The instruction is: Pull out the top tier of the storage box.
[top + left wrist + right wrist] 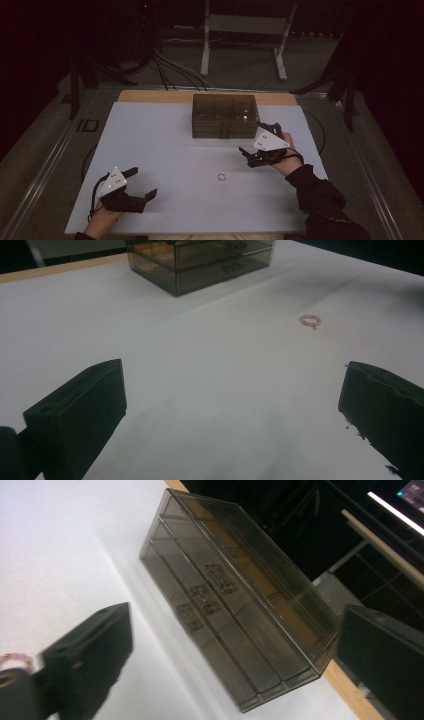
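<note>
— What do we have nearest us?

— Our left gripper (141, 183), jaws spread wide, holding nothing, low over the white table (160, 150).

— And the ring (222, 176)?

— It lies flat on the table between our grippers. Farther off, our right gripper (254, 141) gapes wide just before the smoky drawer box (225, 116).

Open white desk (165, 150) lies between the left gripper (141, 183) and the small ring (222, 176), while the smoky drawer box (225, 116) blocks the far side just beside the right gripper (256, 140).
</note>
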`<action>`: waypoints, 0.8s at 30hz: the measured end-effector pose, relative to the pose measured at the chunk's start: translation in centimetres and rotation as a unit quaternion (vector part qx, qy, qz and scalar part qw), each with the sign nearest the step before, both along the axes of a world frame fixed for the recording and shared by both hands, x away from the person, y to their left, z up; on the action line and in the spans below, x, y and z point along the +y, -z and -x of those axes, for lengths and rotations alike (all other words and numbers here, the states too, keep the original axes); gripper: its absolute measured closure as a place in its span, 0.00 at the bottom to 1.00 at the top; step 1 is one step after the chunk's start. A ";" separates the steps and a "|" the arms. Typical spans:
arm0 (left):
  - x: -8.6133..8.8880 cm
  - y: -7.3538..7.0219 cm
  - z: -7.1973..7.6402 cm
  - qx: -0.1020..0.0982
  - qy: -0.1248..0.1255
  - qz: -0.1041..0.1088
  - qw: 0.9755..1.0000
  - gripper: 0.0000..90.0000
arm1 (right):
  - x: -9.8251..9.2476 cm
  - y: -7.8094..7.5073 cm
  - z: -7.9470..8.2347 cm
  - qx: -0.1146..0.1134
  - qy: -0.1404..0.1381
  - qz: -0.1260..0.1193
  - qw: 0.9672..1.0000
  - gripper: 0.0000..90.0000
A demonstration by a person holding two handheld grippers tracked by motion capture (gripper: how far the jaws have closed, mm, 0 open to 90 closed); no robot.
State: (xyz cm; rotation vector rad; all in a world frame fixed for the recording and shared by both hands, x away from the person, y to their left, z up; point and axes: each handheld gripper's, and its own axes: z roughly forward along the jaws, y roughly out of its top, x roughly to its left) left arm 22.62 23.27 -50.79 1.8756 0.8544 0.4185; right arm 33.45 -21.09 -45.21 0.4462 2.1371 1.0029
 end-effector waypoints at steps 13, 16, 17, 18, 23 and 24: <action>0.0 0.0 0.0 -0.001 0.000 0.002 1.000 0.00 | 2.2 0.9 -0.9 -0.031 0.000 0.099 0.995 0.04; 0.0 0.0 0.0 -0.001 0.001 0.001 1.000 0.00 | 2.8 1.2 -1.0 -0.043 0.000 0.130 0.991 0.04; 0.0 0.0 0.0 -0.001 0.001 0.001 1.000 0.00 | 3.1 1.3 -1.0 -0.046 0.002 0.140 0.989 0.04; 0.0 0.0 0.0 -0.001 0.001 0.000 1.000 0.00 | 3.3 1.4 -1.1 -0.046 0.000 0.152 0.987 0.04; 0.0 0.0 0.0 -0.002 0.002 0.002 1.000 0.00 | 4.5 2.0 -1.2 -0.055 0.000 0.200 0.978 0.04; 0.0 0.0 0.0 -0.002 0.002 0.002 1.000 0.00 | 4.8 2.1 -1.3 -0.058 -0.001 0.211 0.976 0.04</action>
